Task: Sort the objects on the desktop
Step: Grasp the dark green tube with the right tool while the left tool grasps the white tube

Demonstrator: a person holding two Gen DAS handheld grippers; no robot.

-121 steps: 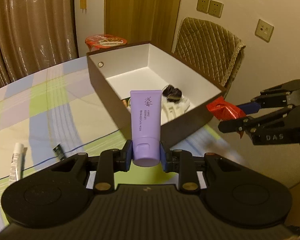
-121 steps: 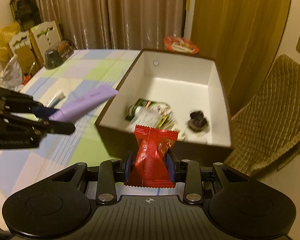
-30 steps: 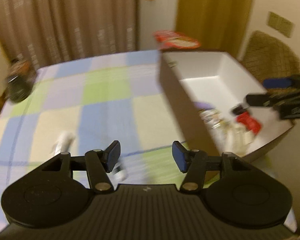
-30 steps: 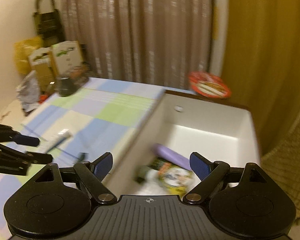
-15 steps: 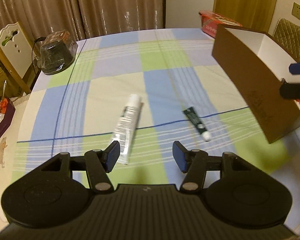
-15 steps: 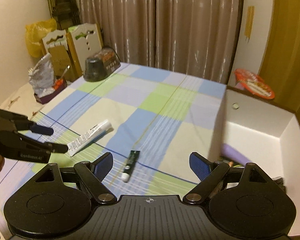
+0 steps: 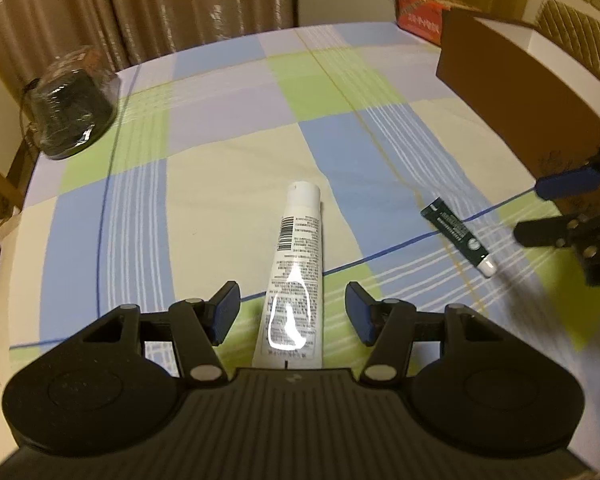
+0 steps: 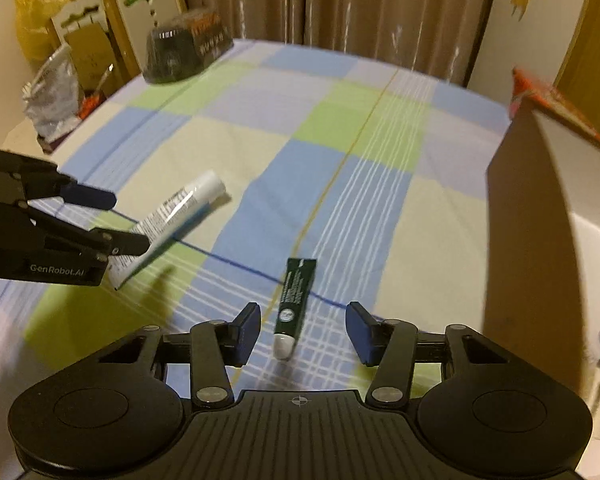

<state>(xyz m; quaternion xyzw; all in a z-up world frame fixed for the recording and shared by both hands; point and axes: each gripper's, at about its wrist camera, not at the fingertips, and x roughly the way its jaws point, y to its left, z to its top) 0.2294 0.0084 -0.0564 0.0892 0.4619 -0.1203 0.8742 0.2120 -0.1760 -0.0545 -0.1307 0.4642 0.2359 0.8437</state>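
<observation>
Both your left gripper and right gripper gape empty (tubes untouched), so closing off-centre could squirt the slim green tube toward 12 o'clock.

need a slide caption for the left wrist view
Open left gripper lined up over a white tube on the checked tablecloth, small dark green tube to the right.

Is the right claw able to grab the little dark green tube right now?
Probably yes. The right claw is open, and the little dark green tube lies flat on the tablecloth with its white cap between the fingers. Nothing blocks it; the white tube lies off to the left.
</observation>
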